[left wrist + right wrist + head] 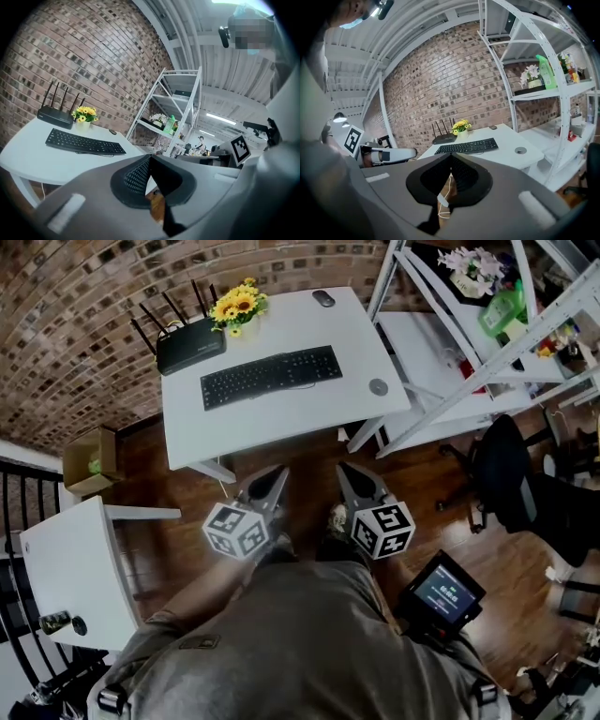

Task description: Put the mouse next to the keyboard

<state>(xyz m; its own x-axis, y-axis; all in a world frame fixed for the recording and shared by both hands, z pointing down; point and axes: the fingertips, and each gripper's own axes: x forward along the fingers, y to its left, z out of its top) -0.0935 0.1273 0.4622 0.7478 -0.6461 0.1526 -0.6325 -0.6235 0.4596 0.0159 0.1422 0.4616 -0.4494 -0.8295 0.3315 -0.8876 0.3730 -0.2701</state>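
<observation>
Fingers (135, 177) of the left gripper (278, 472) are found closed tip to tip with nothing held. Those of the right gripper (344, 469) are likewise closed and empty. Both grippers are held over the wooden floor, short of the near edge of the desk (281, 423).

The mouse (323, 298) is located at the far right corner of the desk, close to the far edge and well apart from the keyboard (270, 376), which lies across the middle. The task is judged not yet begun.

Risks noted:
- No grasp can be made until a pair of fingers is opened; closed tips would only push the mouse, possibly off the far edge.
- A smooth, rounded shell is likely to slip if pinched off-centre.
- A long reach over the keyboard is required; keys could be pressed or the keyboard shoved.
- The flowers (238, 306) stand near the far edge, left of the mouse, and could be tipped by a careless sweep.

Count on the desk: one mouse, one keyboard, one router (190, 345) at the far left corner, one bunch of flowers, one round disc (378, 386) by the right edge. Two grippers are present.
</observation>
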